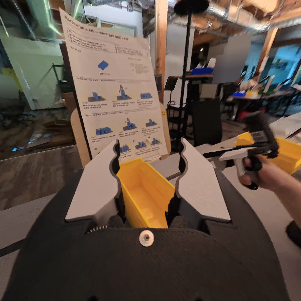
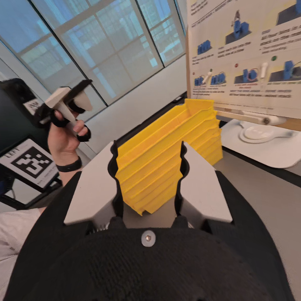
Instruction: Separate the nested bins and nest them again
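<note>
In the left wrist view a single yellow bin (image 1: 146,187) lies lengthwise deep between my left gripper's (image 1: 149,141) fingers, open side up. Both fingers meet its side walls, so the left gripper is shut on it. In the right wrist view a stack of several nested yellow bins (image 2: 162,146) stands on the grey table (image 2: 260,203). My right gripper (image 2: 148,143) has its jaws spread at the stack's near end and grips nothing. The right gripper (image 1: 236,153) also shows at the right of the left wrist view, with the yellow stack (image 1: 288,156) behind it.
An instruction sheet on a board (image 1: 114,81) stands upright just beyond the bins; it also shows in the right wrist view (image 2: 244,57). The white base of a stand (image 2: 260,135) sits right of the stack. The left gripper (image 2: 73,97) is raised at the left.
</note>
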Demonstrator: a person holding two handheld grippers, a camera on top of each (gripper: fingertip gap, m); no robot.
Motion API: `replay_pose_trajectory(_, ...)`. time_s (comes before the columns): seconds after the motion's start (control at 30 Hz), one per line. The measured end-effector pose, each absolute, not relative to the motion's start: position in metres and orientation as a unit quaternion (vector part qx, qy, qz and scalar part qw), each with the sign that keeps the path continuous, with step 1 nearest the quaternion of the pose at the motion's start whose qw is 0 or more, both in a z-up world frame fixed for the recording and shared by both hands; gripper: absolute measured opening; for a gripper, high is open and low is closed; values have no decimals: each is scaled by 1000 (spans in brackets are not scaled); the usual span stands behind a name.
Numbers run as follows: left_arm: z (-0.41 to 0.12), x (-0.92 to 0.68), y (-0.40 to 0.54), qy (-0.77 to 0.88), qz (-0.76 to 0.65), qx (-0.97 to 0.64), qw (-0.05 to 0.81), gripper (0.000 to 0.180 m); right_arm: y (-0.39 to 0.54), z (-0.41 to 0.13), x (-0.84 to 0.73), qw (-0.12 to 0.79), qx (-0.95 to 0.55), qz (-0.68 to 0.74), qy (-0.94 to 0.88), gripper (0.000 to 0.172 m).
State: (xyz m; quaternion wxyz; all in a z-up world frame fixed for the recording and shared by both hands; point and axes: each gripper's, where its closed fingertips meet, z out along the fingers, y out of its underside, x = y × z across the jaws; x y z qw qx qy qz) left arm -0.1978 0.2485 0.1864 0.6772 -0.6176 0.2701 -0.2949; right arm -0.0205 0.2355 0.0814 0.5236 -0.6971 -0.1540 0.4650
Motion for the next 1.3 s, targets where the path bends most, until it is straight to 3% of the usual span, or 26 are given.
replay_pose_trajectory(0.23, 197, -217, 231, 273, -387, -602, 643, 70, 215, 85, -55, 550, -716, 399, -162, 79)
replay_pose_trajectory(0.4, 205, -240, 229, 244, -435, -588, 637, 70, 222, 80, -95, 539, -757, 334, -159, 90)
replay_pose_trajectory(0.47, 209, -250, 227, 237, -455, -577, 636, 69, 244, 70, -108, 487, -808, 296, -152, 102)
replay_pose_trajectory(0.6, 213, -271, 226, 216, -469, -569, 640, 68, 285, 57, -131, 389, -883, 230, -124, 109)
replay_pose_trajectory(0.73, 214, -280, 221, 218, -483, -564, 633, 66, 298, 20, -129, 245, -959, 116, -88, 131)
replay_pose_trajectory(0.87, 213, -286, 218, 222, -490, -563, 627, 66, 300, 4, -148, 154, -980, 124, -8, 142)
replay_pose_trajectory(1.0, 209, -287, 214, 233, -508, -565, 607, 65, 307, -5, -157, 119, -991, 65, 0, 150)
replay_pose_trajectory(1.3, 212, -304, 206, 234, -547, -542, 593, 62, 309, -21, -146, 70, -997, -22, 20, 147)
